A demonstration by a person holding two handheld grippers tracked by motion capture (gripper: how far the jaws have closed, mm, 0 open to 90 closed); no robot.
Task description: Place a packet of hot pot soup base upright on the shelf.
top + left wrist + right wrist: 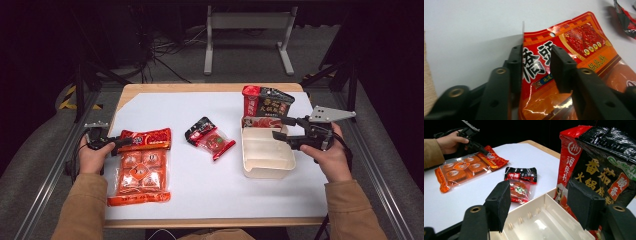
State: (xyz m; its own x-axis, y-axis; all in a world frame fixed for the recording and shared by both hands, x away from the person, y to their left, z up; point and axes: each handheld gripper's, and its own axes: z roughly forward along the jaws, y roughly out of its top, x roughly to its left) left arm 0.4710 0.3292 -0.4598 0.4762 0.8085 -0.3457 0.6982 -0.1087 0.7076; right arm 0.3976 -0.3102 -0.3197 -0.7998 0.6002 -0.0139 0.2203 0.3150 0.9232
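The cream tray (267,165) lies empty under the spread right claw (283,131) — left claw (121,142) straddles the orange packet (140,172), unclosed.

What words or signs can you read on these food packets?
Black and red bag, right gripper view: "番茄", "火锅底料", "酸香"; "海底捞" down its red edge beside a round "Hi" logo.
Orange packet, left gripper view: "桥头" partly cut off by the jaws, then "火锅底料" only in part; the blue strip is too small to read.
Small red packet: white characters, too blurred to read.
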